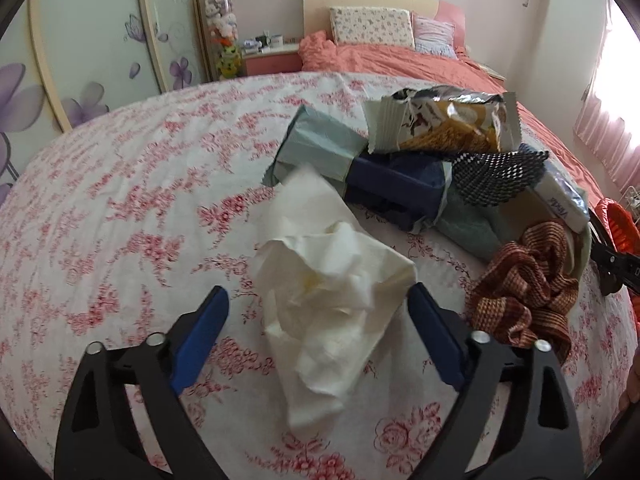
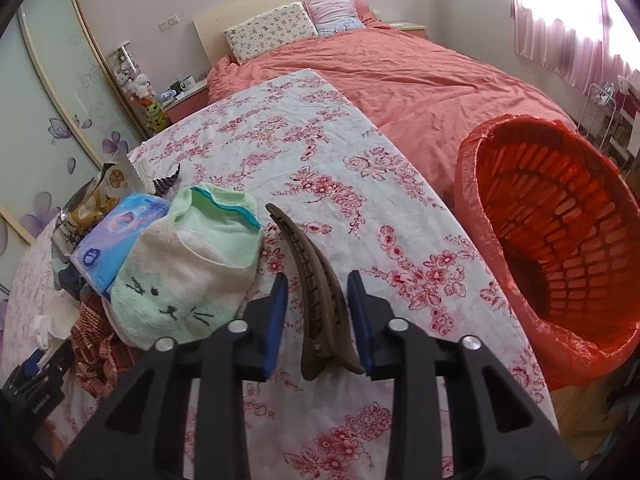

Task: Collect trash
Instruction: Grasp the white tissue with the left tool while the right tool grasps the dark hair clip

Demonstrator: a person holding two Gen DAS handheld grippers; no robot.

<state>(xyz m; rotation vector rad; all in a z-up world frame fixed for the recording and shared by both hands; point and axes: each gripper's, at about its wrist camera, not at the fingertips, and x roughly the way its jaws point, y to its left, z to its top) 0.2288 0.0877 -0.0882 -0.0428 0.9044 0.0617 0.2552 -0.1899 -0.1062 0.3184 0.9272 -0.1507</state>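
Left tongs (image 1: 318,294) spread around crumpled tissue (image 1: 328,300); may snag floral bench cloth (image 1: 120,220). Right tongs (image 2: 318,284) spread, straddling hair clip (image 2: 316,280): not trash, risk of mis-pick.

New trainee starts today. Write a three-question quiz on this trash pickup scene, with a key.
1. True or false: the left hand-held gripper is shut on the crumpled tissue.
2. What lies between the fingers of the right hand-held gripper? A) brown hair clip B) snack wrapper C) scrunchie
3. Fill in: the basket is lined with a ___ bag.

Key: 1 false, its jaws stand open around the tissue; 2 A; 3 red.
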